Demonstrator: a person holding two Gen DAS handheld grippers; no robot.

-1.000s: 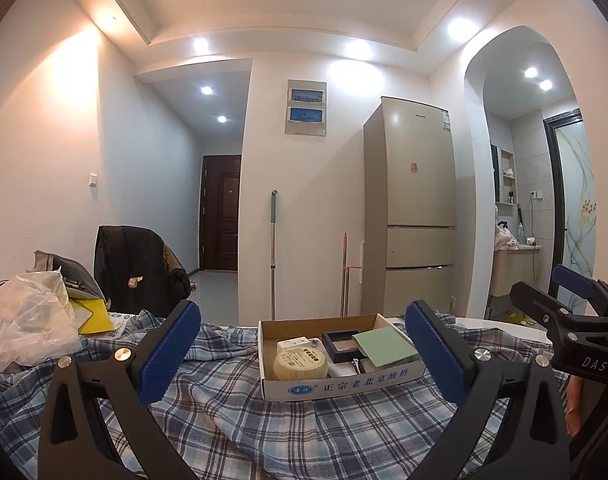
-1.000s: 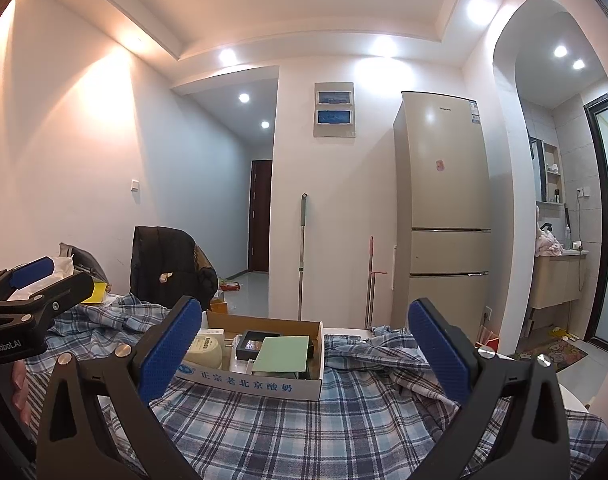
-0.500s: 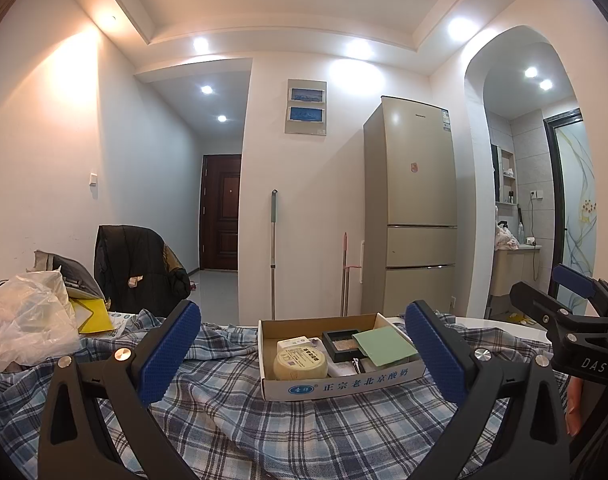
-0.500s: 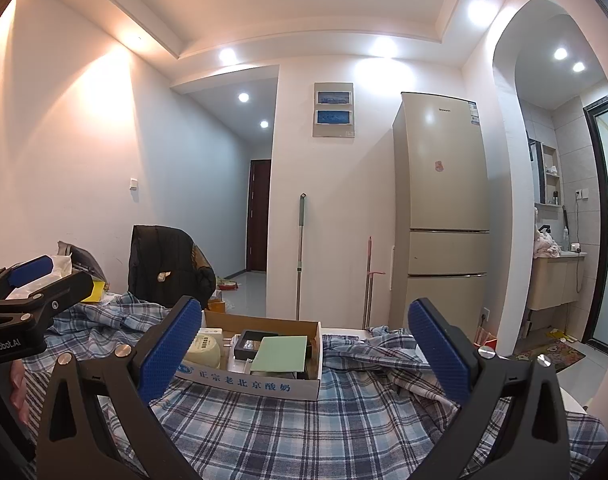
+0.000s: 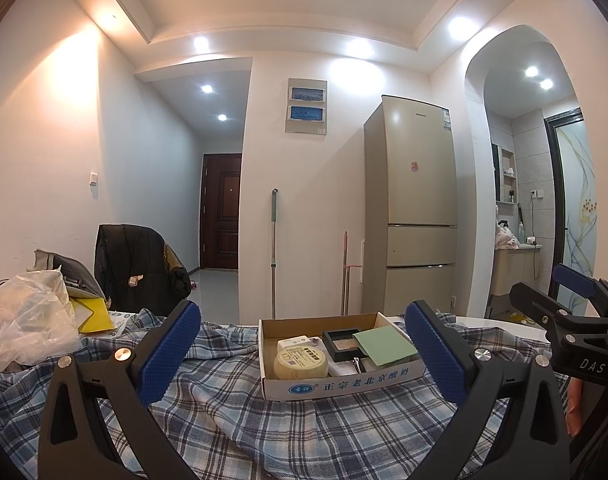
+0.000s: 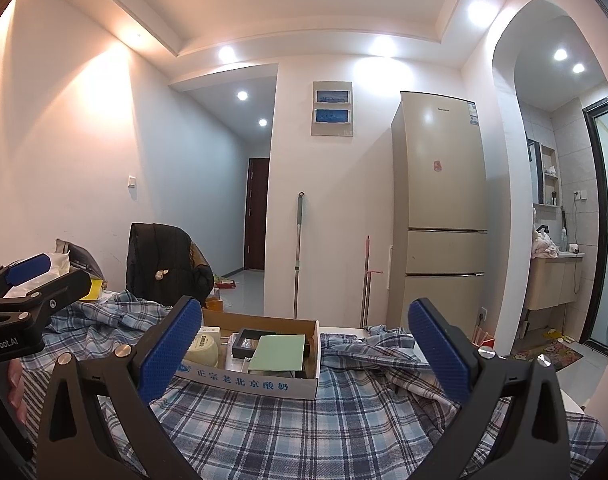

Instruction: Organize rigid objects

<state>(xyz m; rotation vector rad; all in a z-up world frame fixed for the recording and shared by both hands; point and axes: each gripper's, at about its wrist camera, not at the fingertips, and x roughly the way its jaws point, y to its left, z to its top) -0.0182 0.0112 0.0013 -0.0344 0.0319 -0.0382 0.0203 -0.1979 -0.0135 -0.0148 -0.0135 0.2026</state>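
A shallow cardboard box [image 5: 344, 384] [image 6: 247, 380] with blue print sits on the plaid cloth ahead of both grippers. Inside lie a round yellow-white tub [image 5: 300, 363] [image 6: 199, 346], a black tray [image 5: 342, 344] [image 6: 245, 342], a green flat card [image 5: 385, 346] [image 6: 277, 352] and a white item [image 5: 297, 343]. My left gripper [image 5: 304, 350] stands open, empty, short of the box. My right gripper [image 6: 306, 350] is also open and empty, the box between its fingers and further off. Each gripper appears at the edge of the other's view.
A blue plaid cloth [image 5: 263, 432] covers the table. At the left lie a clear plastic bag [image 5: 23, 320] and yellow paper [image 5: 91, 314]. A dark jacket hangs on a chair [image 5: 135, 268]. Behind stand a fridge [image 5: 412, 208], a mop [image 5: 273, 252] and an archway.
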